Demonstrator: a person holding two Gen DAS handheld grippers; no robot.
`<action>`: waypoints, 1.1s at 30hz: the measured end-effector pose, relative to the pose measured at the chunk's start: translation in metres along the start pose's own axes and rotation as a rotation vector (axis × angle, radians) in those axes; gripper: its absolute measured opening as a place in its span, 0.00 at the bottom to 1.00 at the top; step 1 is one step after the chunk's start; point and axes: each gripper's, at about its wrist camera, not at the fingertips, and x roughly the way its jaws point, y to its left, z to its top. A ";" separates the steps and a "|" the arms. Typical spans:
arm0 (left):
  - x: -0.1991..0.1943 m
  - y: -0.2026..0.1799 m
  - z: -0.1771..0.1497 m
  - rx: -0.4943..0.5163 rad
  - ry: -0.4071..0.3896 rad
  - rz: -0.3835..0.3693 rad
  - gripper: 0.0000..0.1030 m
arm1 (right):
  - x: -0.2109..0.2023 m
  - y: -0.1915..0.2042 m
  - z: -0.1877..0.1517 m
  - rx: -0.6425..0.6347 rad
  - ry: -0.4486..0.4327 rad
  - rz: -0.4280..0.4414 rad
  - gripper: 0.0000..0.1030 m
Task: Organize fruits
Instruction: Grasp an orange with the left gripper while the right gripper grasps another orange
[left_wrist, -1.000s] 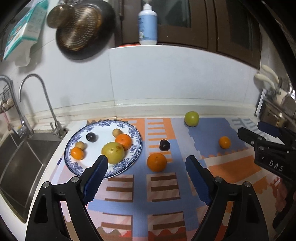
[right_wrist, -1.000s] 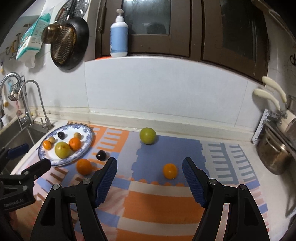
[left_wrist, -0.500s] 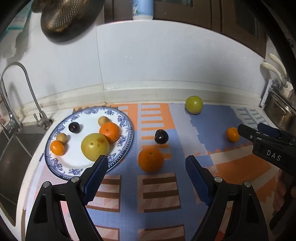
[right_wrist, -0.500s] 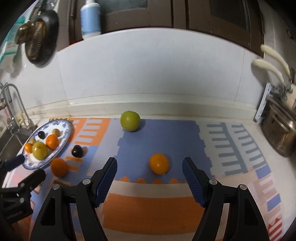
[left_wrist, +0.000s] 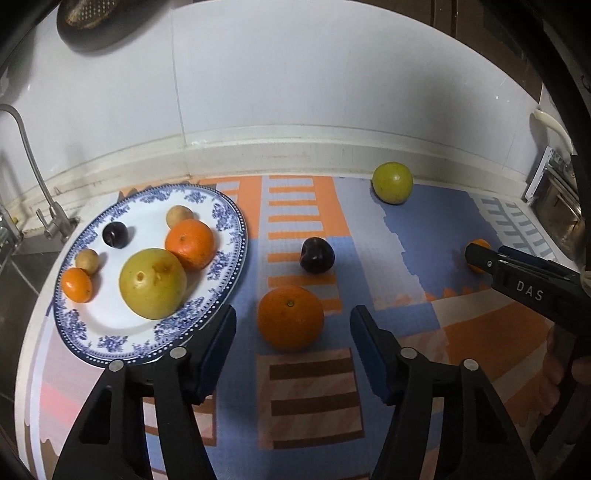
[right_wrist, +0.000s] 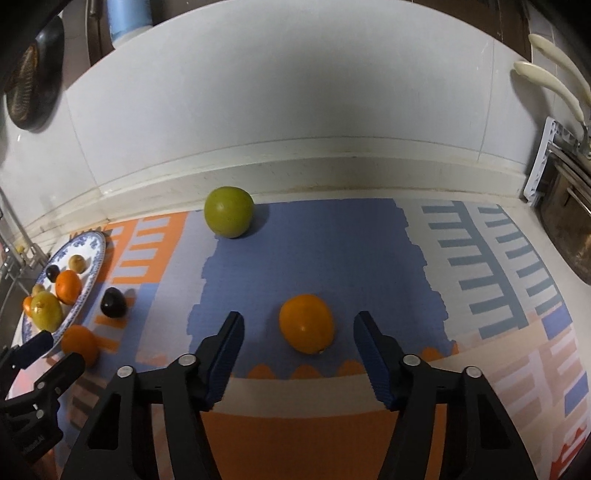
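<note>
Here, each narrowing, still-spread gripper astride its untouched orange.

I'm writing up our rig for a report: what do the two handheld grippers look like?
Both look alike: the left gripper and the right gripper have matte black plastic arms with cut-out slots and silver pivot screws, ending in dark blue ribbed pads. Seen from the left wrist view, the right gripper's body bears white letters "DAS". No cables or sleeves show.
</note>
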 end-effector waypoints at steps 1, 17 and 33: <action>0.002 0.001 0.000 -0.006 0.004 0.000 0.59 | 0.003 0.000 0.000 -0.003 0.007 -0.002 0.54; 0.014 0.003 0.004 -0.015 0.028 -0.015 0.39 | 0.020 -0.001 -0.003 -0.004 0.053 -0.008 0.34; -0.014 0.008 0.008 -0.007 -0.051 -0.036 0.38 | -0.017 0.021 -0.001 -0.054 -0.013 0.100 0.33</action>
